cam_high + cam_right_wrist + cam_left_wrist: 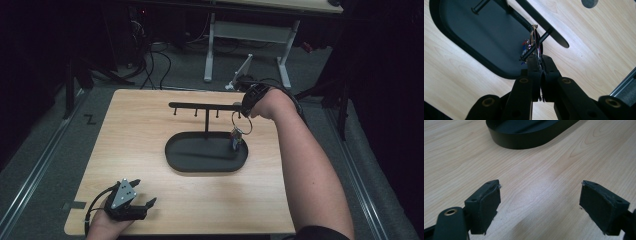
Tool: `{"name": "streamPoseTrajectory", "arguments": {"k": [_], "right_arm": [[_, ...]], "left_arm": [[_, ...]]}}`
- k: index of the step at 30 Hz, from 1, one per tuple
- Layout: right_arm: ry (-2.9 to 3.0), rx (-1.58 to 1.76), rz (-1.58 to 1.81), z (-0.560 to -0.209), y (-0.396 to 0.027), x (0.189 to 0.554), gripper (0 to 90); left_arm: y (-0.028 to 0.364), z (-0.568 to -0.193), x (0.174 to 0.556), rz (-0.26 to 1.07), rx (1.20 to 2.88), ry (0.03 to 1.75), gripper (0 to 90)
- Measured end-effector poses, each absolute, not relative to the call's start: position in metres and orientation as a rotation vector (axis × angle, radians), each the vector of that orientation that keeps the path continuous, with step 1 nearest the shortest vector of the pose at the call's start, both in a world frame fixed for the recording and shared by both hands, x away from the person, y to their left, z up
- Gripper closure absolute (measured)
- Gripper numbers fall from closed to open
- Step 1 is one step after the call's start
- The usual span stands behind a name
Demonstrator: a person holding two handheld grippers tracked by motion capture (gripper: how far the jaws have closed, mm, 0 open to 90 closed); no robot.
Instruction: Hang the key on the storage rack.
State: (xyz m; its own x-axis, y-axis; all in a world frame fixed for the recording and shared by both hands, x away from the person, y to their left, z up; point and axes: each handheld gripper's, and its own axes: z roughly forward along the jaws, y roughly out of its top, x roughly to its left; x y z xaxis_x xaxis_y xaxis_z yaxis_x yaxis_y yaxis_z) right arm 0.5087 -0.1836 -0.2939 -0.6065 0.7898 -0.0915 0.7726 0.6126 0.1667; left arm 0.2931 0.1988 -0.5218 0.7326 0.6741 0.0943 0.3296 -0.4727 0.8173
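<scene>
A black key stand has an oval tray [175, 156] and a horizontal bar [200, 105] with short pegs. My right gripper [240, 112] is at the bar's right end, shut on a metal key ring [242, 124] from which a small colourful charm [235, 140] hangs over the tray. In the right gripper view the right gripper [539, 58] pinches the key ring [535, 37] edge-on, right beside a peg [545, 35] under the bar [544, 25]. I cannot tell whether the ring is around the peg. My left gripper [145, 192] rests open near the table's front left, its jaws [540, 195] wide apart over bare wood.
The light wooden table [140, 130] holds the stand in its middle. The tray [524, 140] lies ahead of the left gripper. Beyond the table are a grey floor, cables and a white desk frame [210, 50]. A metal rail [626, 87] runs along the table's right side.
</scene>
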Motion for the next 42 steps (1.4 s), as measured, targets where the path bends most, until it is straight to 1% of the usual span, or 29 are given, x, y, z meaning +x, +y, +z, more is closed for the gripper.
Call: {"name": "streamPoseTrajectory", "arguments": {"k": [8, 13, 18, 21, 28, 35, 40, 42], "right_arm": [[2.647, 1.299, 0.182, -0.297, -0.177, 0.511, 86.0], [2.604, 1.306, 0.252, -0.294, -0.179, 0.505, 78.0], [2.528, 1.336, 0.356, -0.298, -0.196, 0.494, 68.5], [2.496, 1.341, 0.404, -0.301, -0.207, 0.484, 64.3], [2.426, 1.334, 0.533, -0.305, -0.220, 0.457, 57.9], [2.344, 1.309, 0.615, -0.327, -0.227, 0.426, 51.6], [2.286, 1.307, 0.682, -0.352, -0.234, 0.406, 49.5], [2.261, 1.299, 0.703, -0.365, -0.238, 0.397, 46.8]], "left_arm": [[0.201, -0.522, 0.289, 0.530, 2.099, 0.769, 17.7], [0.200, -0.523, 0.288, 0.539, 2.107, 0.767, 17.7], [0.200, -0.523, 0.286, 0.540, 2.117, 0.759, 17.7], [0.198, -0.522, 0.285, 0.539, 2.115, 0.758, 17.7], [0.194, -0.523, 0.286, 0.536, 2.127, 0.742, 17.7], [0.187, -0.523, 0.288, 0.530, 2.135, 0.719, 17.7], [0.182, -0.524, 0.291, 0.520, 2.146, 0.705, 17.7], [0.181, -0.524, 0.292, 0.516, 2.147, 0.701, 17.7]]}}
